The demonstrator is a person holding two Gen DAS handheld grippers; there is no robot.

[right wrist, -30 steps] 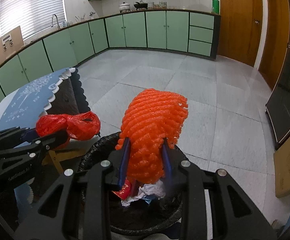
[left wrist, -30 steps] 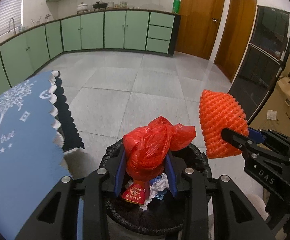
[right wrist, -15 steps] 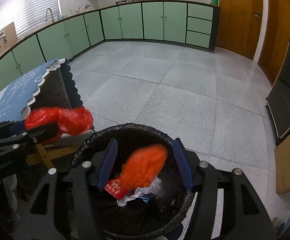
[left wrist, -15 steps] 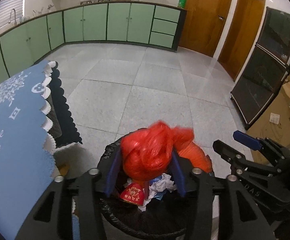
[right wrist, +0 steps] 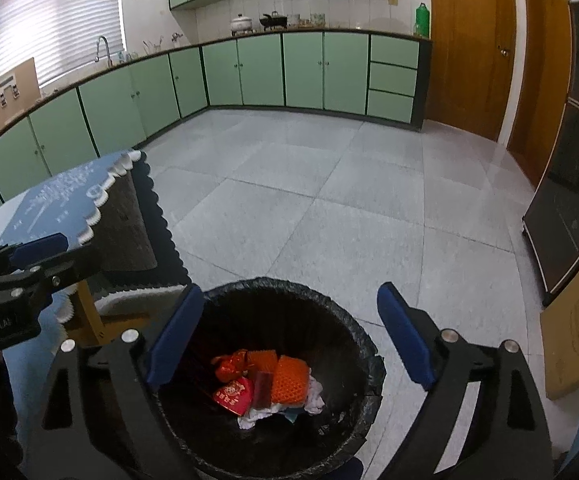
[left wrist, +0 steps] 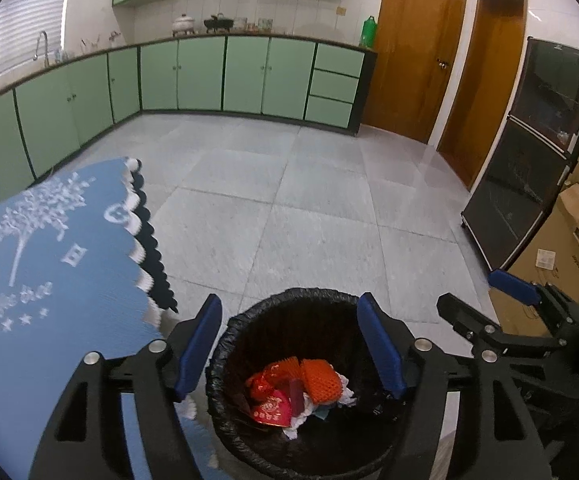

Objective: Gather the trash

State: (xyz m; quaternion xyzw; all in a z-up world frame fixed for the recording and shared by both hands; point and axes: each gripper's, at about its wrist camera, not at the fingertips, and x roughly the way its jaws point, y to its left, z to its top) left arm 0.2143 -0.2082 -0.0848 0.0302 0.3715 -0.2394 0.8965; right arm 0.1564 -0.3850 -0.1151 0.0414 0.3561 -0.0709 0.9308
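Observation:
A black-lined trash bin [left wrist: 225,344] [right wrist: 365,344] stands on the floor below both grippers. In it lie an orange foam net [left wrist: 321,380] [right wrist: 289,380], a red plastic bag [left wrist: 263,382] [right wrist: 229,364], a red packet [left wrist: 271,410] [right wrist: 233,396] and white crumpled paper. My left gripper [left wrist: 289,344] is open and empty above the bin. My right gripper [right wrist: 289,332] is open and empty above the bin too. The right gripper also shows at the right of the left wrist view [left wrist: 485,300].
A table with a blue cloth [left wrist: 49,264] [right wrist: 61,200] stands at the left, beside the bin. Green cabinets [left wrist: 209,76] line the far wall. A black glass cabinet [left wrist: 529,168] and cardboard boxes [left wrist: 561,248] stand at the right. Grey tiled floor [left wrist: 309,200] lies beyond.
Both grippers opened. The orange foam net dropped from the right gripper and the red bag from the left gripper into the bin.

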